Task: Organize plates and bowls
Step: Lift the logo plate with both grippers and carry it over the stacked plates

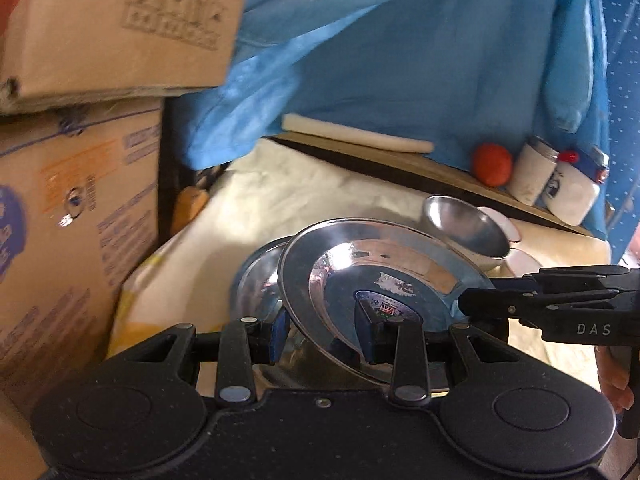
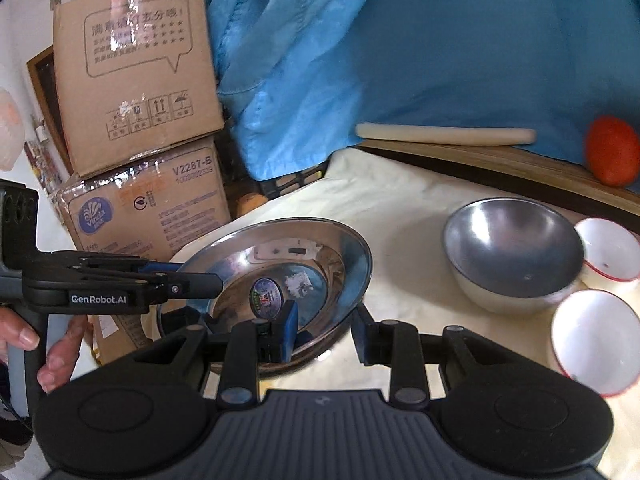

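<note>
The steel plate point(image 2: 280, 276) hung tilted above a second plate point(image 1: 256, 276) on the cloth-covered table point(image 2: 400, 208). It looked light, stiff and slick, best pinched at the rim. My left gripper point(image 1: 324, 334) and right gripper point(image 2: 324, 334) each straddled its rim, half open; I could not tell whether either actually clamped it.
</note>
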Tool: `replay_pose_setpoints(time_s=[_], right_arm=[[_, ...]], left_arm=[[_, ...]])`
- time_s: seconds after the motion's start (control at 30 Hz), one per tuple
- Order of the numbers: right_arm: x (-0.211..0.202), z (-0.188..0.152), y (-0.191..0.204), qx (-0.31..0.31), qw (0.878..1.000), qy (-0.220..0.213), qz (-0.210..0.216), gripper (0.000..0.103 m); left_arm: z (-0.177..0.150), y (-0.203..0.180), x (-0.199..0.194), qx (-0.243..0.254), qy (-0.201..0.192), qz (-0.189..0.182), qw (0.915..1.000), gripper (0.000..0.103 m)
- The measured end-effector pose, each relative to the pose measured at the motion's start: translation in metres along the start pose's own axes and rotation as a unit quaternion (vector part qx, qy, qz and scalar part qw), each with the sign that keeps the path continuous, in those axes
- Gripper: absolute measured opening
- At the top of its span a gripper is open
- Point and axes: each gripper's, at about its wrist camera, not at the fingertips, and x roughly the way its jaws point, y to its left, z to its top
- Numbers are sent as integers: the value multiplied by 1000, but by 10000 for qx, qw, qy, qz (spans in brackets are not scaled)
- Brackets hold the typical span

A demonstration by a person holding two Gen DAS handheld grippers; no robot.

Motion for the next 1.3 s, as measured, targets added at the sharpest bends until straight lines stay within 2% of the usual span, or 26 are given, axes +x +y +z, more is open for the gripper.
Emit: replay_pose_setpoints(time_s=[0.47, 1.3], right_arm=[[27, -1, 5, -248, 9996, 143, -60, 34], [36, -4, 14, -655, 9974, 240, -200, 41]], left_arm=[[-4, 9, 10, 103, 81, 331, 9994, 37], [1, -6, 15, 677, 346, 713, 9946, 41]])
